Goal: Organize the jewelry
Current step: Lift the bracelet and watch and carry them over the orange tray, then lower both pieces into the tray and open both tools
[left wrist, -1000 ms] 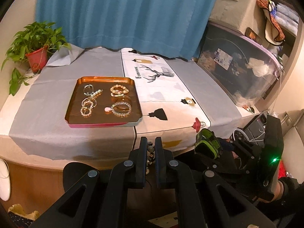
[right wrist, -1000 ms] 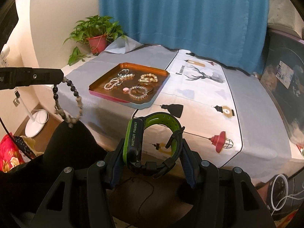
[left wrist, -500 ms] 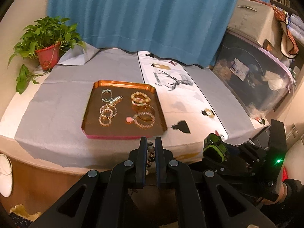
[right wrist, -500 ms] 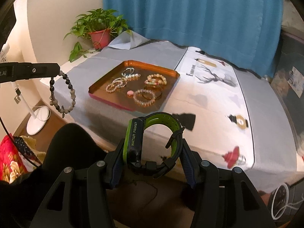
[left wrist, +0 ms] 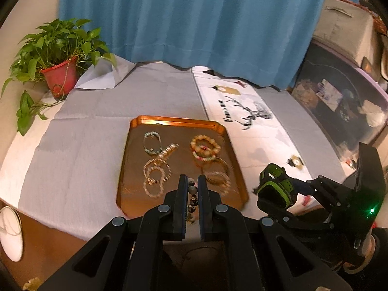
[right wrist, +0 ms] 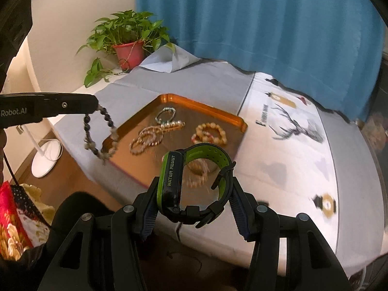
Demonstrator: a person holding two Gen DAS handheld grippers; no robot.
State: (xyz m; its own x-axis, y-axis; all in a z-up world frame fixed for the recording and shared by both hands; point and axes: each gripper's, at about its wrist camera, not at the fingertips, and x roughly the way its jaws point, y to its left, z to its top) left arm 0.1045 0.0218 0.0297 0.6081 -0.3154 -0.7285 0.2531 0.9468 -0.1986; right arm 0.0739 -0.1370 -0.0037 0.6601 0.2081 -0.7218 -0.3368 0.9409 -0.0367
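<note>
Potted plant, blue curtain

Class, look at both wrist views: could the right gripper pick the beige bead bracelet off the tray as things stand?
Probably not. The right gripper is shut on a watch, so its jaws are full. The path to the bead bracelet on the tray looks clear, but the watch must go down first.
</note>
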